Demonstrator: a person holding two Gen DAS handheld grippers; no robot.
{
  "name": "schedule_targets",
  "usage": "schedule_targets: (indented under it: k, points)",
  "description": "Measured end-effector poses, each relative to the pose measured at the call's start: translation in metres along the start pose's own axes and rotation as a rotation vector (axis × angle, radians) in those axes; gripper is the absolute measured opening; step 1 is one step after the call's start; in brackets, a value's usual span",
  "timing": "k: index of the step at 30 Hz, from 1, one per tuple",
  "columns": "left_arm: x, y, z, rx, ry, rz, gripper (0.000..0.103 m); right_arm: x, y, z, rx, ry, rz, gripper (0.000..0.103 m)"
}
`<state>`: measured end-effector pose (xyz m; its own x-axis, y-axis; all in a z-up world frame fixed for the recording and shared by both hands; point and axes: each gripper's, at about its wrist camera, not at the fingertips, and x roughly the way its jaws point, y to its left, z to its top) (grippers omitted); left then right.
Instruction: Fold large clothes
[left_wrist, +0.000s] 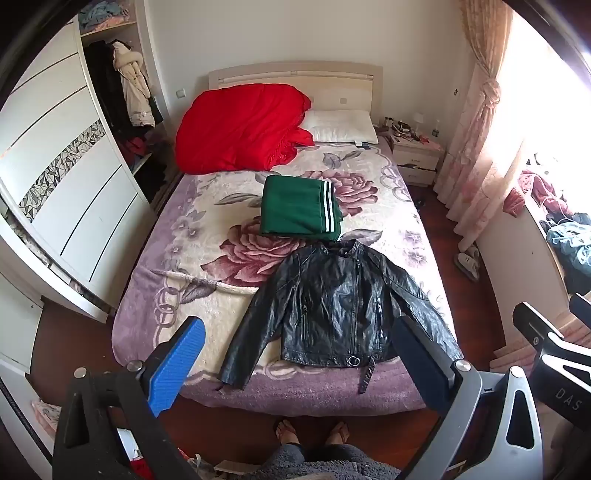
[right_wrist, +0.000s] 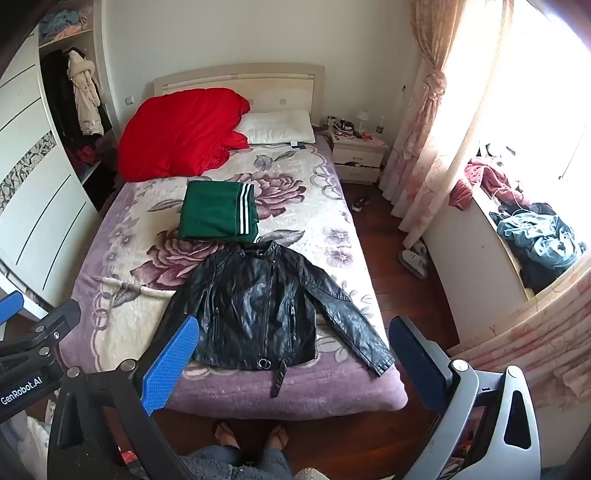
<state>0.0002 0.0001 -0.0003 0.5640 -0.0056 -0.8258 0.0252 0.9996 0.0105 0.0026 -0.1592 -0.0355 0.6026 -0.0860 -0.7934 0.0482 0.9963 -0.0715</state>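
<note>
Room: bedroom, with a bed (left_wrist: 155, 295) under a flowered blanket in the middle.
Wardrobe (left_wrist: 62, 192): at the left, coats hanging in its open part.
Red quilt (left_wrist: 240, 129): bunched at the head of the bed, beside a white pillow (left_wrist: 343, 127).
Green garment (left_wrist: 299, 210): folded, mid-bed, just beyond the jacket collar.
Black jacket (left_wrist: 332, 306): spread flat, front up, near the foot edge, sleeves angled outward.
Left gripper (left_wrist: 295, 354): fingers wide apart, holding nothing, above the foot of the bed.
Right gripper (right_wrist: 291, 350): likewise apart, holding nothing.
Nightstand (right_wrist: 356, 157): right of the bed.
Curtain (right_wrist: 428, 122): far right, by the window.
</note>
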Motion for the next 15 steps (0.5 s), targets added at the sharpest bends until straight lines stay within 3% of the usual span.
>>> schedule_targets:
  k: [15]
  points:
    - [-0.0074, -0.0007, 0.0073, 0.002, -0.022, 0.011, 0.103, -0.0081, -0.0007, 0.0060, 0.000, -0.004, -0.002, 0.103]
